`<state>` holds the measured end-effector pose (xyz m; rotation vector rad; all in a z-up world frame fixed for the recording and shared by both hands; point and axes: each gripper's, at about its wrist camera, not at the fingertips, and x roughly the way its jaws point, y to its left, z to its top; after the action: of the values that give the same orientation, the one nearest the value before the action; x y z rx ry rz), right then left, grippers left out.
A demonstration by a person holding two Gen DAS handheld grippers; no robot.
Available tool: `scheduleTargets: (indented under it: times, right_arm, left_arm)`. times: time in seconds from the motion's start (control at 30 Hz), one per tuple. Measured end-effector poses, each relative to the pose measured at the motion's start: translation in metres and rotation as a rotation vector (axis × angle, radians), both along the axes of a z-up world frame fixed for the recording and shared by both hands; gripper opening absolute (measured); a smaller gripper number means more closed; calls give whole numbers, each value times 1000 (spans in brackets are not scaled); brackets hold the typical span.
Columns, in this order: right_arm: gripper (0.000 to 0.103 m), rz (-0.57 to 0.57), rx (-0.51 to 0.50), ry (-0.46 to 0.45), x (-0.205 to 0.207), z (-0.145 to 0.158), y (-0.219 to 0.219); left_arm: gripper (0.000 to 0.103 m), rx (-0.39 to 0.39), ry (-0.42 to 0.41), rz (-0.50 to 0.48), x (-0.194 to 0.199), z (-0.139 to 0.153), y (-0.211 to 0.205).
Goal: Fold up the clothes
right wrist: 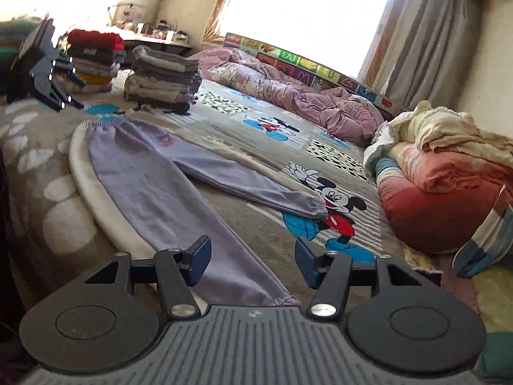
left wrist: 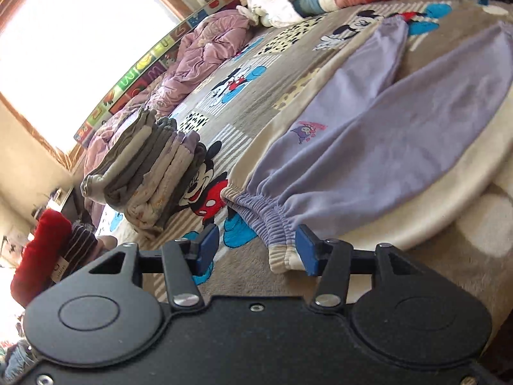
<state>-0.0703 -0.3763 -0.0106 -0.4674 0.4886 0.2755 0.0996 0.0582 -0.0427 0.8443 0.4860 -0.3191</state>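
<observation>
Trousers: lavender fleece children's trousers [left wrist: 368, 147] with cream lining, spread flat on the grey Mickey Mouse print blanket [left wrist: 243, 102], legs splayed apart; small purple cartoon emblem near the waist, lettering too small to read.
Left gripper [left wrist: 256, 250]: black, blue-padded, jaws spread wide at the elastic waistband, right pad touching the cream edge, nothing clamped.
Right gripper [right wrist: 253, 256]: jaws apart, hovering over the near trouser leg just above its gathered cuff, gripping nothing.
Folded stack: grey and beige folded garments [right wrist: 163, 80] beside the waistband end.
Second stack: red knit on top [right wrist: 94, 40], behind the first.
Writing: colourful alphabet play mat [right wrist: 304, 64] upright under the window, letters W and M legible.
Bedding: rumpled mauve quilt [right wrist: 288, 96] along the mat; red and cream bundle [right wrist: 442, 173] on the right.
</observation>
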Motion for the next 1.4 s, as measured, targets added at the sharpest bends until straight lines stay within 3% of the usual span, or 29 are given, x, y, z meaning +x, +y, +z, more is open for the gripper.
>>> scheduleTargets:
  times: [0.2,0.27,0.43,0.53,0.83,0.9,0.93,0.97,1.13,1.4]
  right_arm:
    - [51,127,-305,108,-9,-54,31]
    - [43,145,-406,136,-6,-74,37]
    - [38,152,-542,142,6,-103,38]
    - [39,155,-565,124,12,-114,32]
    - [36,168,-523,79,8,-110,20]
    - [30,166,-488,84,9,-108,16]
    - [23,157,-450,96,10,-104,13]
    - [20,144,-407,104,12,-99,9]
    - [15,71,-192,97,23,-60,-15]
    - [10,-52,-43,75,86,-9,-48]
  left_arm:
    - [52,171,-63,-107,-14,-34,-4]
    - [52,228,-84,-143,-19,-45,-6]
    - [52,364,-140,-209,-21,-73,-6]
    - [52,407,-177,-240,-15,-85,-4]
    - [48,477,-237,-332,-11,-98,0]
    - [36,492,-235,-354,-8,-100,-2]
    - [27,478,-217,-343,-4,-97,-4]
    - [9,441,-196,-319,0,-91,-5]
    - [4,152,-122,-180,16,-52,-4]
    - [3,-209,-89,24,67,-6,-12]
